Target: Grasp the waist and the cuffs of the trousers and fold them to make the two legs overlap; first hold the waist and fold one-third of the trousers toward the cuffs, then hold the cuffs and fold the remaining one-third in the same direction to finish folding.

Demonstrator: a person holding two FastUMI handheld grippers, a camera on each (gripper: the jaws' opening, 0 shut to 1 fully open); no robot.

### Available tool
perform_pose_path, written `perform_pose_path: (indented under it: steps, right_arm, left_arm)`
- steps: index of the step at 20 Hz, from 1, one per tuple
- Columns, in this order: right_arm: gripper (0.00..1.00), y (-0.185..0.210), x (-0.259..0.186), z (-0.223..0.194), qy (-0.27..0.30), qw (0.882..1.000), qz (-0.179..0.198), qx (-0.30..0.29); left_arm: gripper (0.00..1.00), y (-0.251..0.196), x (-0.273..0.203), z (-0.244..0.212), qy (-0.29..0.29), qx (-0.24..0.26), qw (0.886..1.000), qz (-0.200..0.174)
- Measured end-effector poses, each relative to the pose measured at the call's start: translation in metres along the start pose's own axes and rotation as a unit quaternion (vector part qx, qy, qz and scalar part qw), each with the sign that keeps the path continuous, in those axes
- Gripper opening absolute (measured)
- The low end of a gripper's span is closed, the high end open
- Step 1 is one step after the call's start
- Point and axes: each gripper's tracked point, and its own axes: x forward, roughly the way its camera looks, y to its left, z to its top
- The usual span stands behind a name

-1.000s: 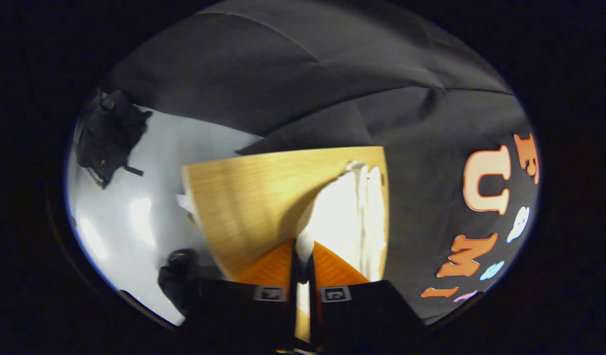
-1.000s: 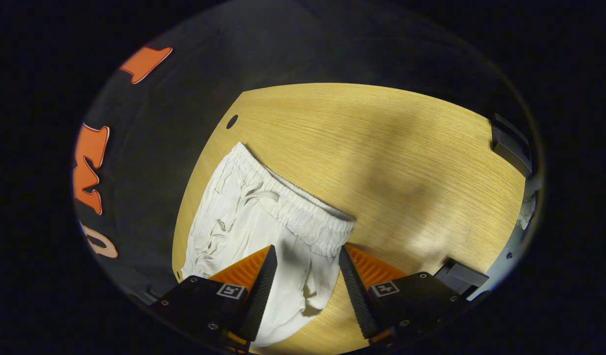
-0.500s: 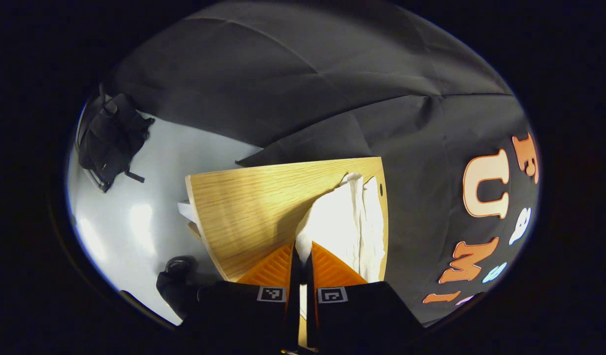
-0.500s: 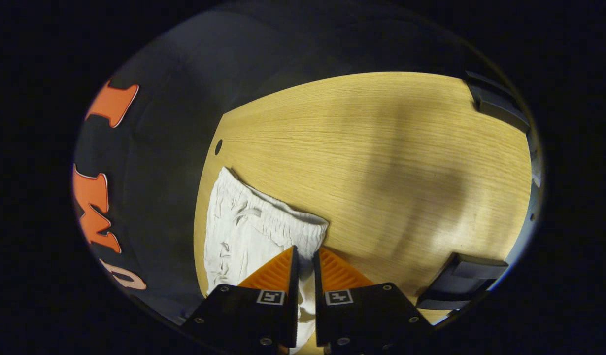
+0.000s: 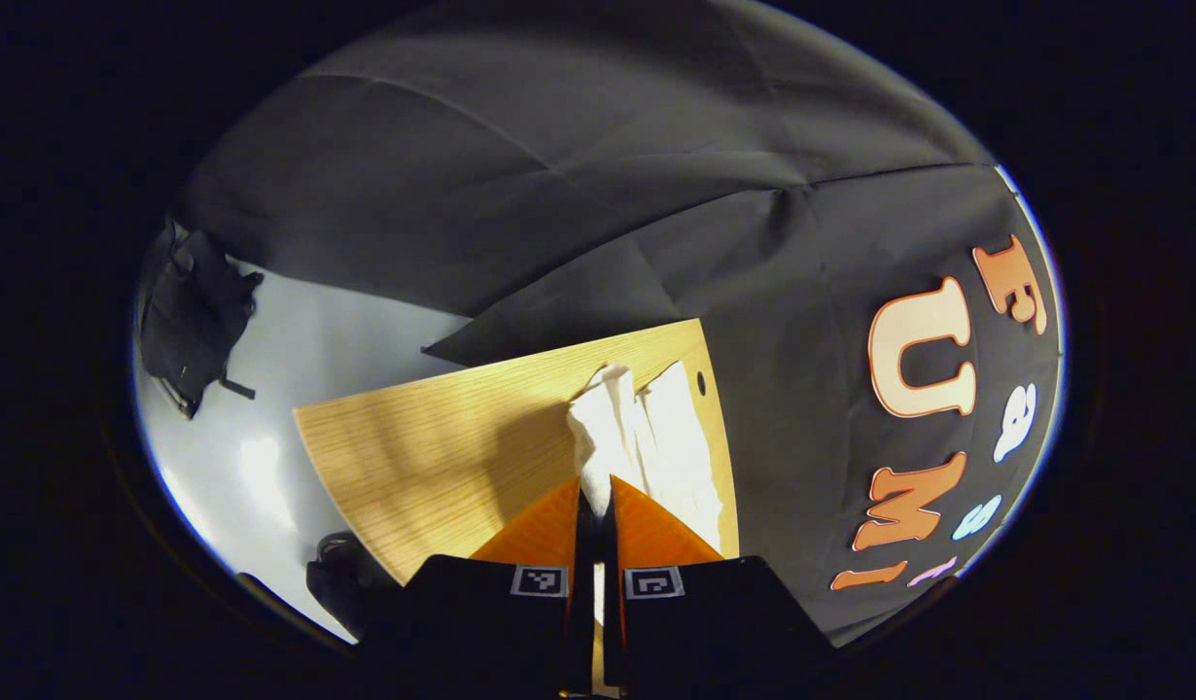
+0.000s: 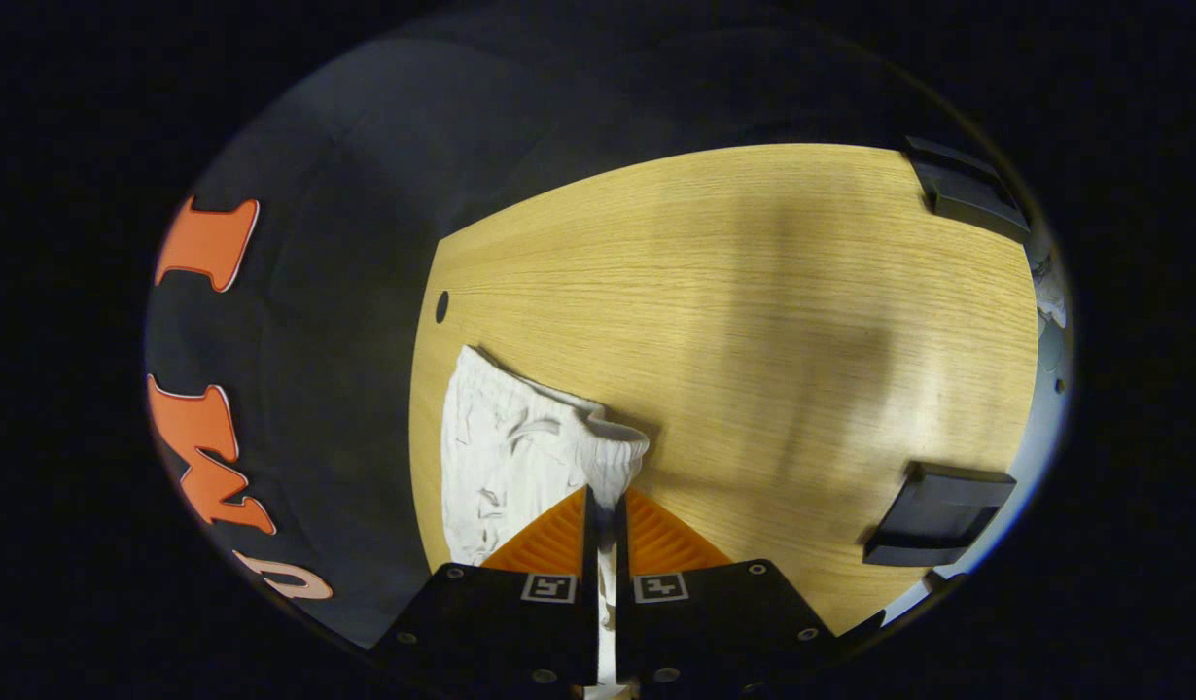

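Near the worktop's holed corner: white trousers [image 6: 506, 452] lay along the edge beside the booth wall, apart from a pinched-up bit at each end.
Right tool: right tool [image 6: 603, 506] was clamped on the waistband [image 6: 613, 452], both fingers pressing the elastic hem; a second before it had stood wide open over the flat waist, and half a second before it had already closed.
Waist change: the gripped end of the waistband had risen off the worktop [image 6: 754, 311] into a small peak, while the far end near the hole [image 6: 441, 306] lay flat.
Left tool: left tool [image 5: 596, 501] was closed tight on white cloth at the other end, as in both earlier pictures; I judged this the cuff end [image 5: 598, 442], though the hem itself was hidden between the fingers.
Left change: the cloth ahead of the left tool had bunched and pulled narrower, one leg [image 5: 681, 437] lying flat by the edge near the hole [image 5: 701, 383].
Meaning for task: both ends seemed secured, so the leg-over-leg fold looked ready to begin.
Watch: a thin pinch of elastic could slip if lifted quickly.
Other things: two dark blocks [image 6: 938, 501] sat at the far side edge, well apart from the trousers.
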Motion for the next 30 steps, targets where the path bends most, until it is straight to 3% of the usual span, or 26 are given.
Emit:
perform_pose_path:
  steps: [6,12,17,25,30]
  right_arm:
    - [0.07,0.025,-0.009,0.002,0.002,1.000,-0.001,-0.023]
    - [0.07,0.024,-0.012,0.003,0.007,0.997,-0.065,-0.047]
    - [0.07,0.051,-0.021,0.006,-0.001,0.996,-0.069,-0.047]
    - [0.07,0.077,-0.017,0.010,0.011,0.993,-0.110,-0.035]
    - [0.07,0.093,0.009,0.017,0.039,0.990,-0.132,-0.039]
  left_arm:
    - [0.08,-0.052,0.011,0.015,0.010,0.036,0.999,-0.028]
    - [0.08,-0.087,0.040,0.020,0.048,0.078,0.996,-0.011]
    - [0.08,-0.103,0.063,0.033,0.066,0.086,0.994,0.000]
    - [0.08,-0.130,0.109,0.045,0.112,0.132,0.984,0.038]
    - [0.07,-0.147,0.155,0.051,0.131,0.196,0.968,0.087]
